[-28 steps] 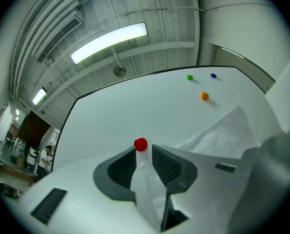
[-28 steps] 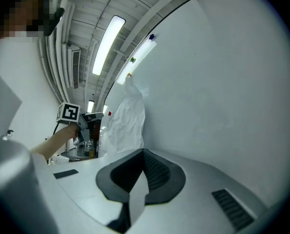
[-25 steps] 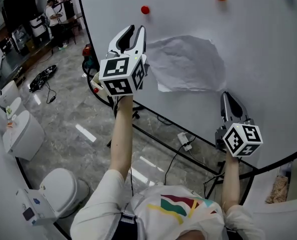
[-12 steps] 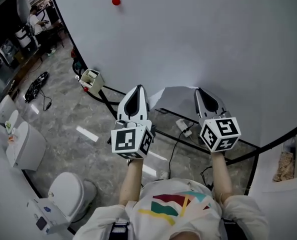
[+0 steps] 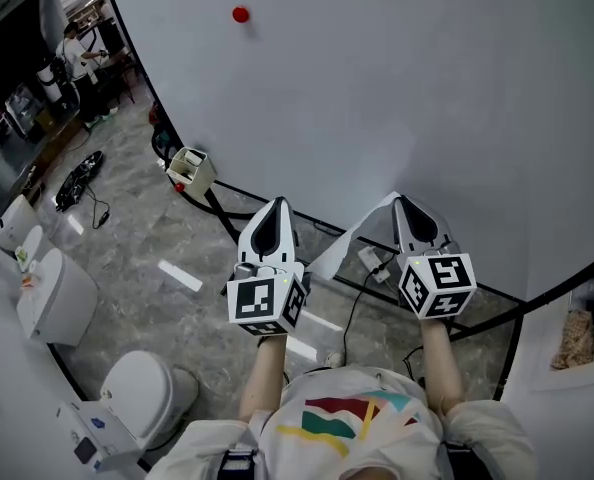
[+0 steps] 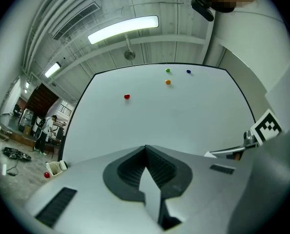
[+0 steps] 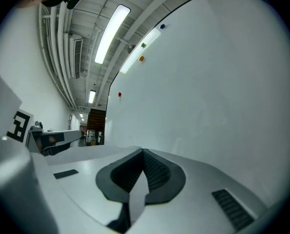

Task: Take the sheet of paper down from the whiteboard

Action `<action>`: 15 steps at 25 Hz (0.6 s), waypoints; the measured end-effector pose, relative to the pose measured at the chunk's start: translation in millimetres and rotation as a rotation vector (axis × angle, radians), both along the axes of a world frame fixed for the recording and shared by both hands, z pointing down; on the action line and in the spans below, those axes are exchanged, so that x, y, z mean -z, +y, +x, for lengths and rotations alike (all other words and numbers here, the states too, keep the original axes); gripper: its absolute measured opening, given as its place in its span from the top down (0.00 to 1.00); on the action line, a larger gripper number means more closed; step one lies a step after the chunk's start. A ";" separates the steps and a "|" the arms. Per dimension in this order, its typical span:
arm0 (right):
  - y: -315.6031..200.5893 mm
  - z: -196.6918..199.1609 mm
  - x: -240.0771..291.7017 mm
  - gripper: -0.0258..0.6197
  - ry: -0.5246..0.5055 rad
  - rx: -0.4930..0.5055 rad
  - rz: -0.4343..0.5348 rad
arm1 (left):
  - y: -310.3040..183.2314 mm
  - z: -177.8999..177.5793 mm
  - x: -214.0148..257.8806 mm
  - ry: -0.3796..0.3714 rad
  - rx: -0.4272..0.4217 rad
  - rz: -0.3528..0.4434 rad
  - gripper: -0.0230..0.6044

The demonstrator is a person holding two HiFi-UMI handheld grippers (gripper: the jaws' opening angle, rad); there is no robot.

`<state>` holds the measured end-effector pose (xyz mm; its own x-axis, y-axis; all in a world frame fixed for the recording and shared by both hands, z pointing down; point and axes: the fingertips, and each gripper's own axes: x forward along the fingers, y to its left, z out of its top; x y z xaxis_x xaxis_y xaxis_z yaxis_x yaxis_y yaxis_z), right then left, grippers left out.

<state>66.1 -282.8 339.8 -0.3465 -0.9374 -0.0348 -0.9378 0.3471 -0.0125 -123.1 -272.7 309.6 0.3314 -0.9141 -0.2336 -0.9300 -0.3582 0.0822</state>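
The sheet of paper (image 5: 349, 246) is off the whiteboard (image 5: 397, 88) and hangs crumpled in front of its lower edge, between my two grippers. My right gripper (image 5: 401, 200) is shut on its upper corner; a strip of the paper (image 7: 135, 194) shows between those jaws. My left gripper (image 5: 277, 204) is shut too, with a white sliver of the paper (image 6: 152, 189) pinched in it. Both grippers are held low and side by side, pointing at the board. In the left gripper view the right gripper (image 6: 255, 135) shows at the right edge.
A red magnet (image 5: 240, 14) stays on the board; orange (image 6: 168, 82), green (image 6: 168, 70) and blue (image 6: 188, 71) magnets sit higher. Below are the board's black frame (image 5: 227, 193), a white box (image 5: 189, 168), a power strip (image 5: 374, 263) with cables, and white floor units (image 5: 137, 388).
The paper was on the board with my open left gripper at its top-left corner. Now the left gripper is shut, both grippers have dropped, and the paper hangs between them off the board.
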 end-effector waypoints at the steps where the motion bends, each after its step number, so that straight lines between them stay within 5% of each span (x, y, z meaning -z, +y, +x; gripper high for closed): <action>1: -0.4 -0.4 1.8 0.94 0.001 -0.001 0.005 | -0.3 -2.7 -0.1 -0.001 0.005 0.000 0.89; 15: -6.0 -8.6 12.8 0.94 0.008 0.020 0.036 | -1.8 -12.0 -8.6 -0.007 0.040 -0.020 0.89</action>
<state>57.5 -288.9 327.0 -0.3657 -0.9285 -0.0652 -0.9306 0.3660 0.0075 -135.1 -274.5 318.2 0.2961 -0.9311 -0.2129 -0.9441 -0.3192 0.0828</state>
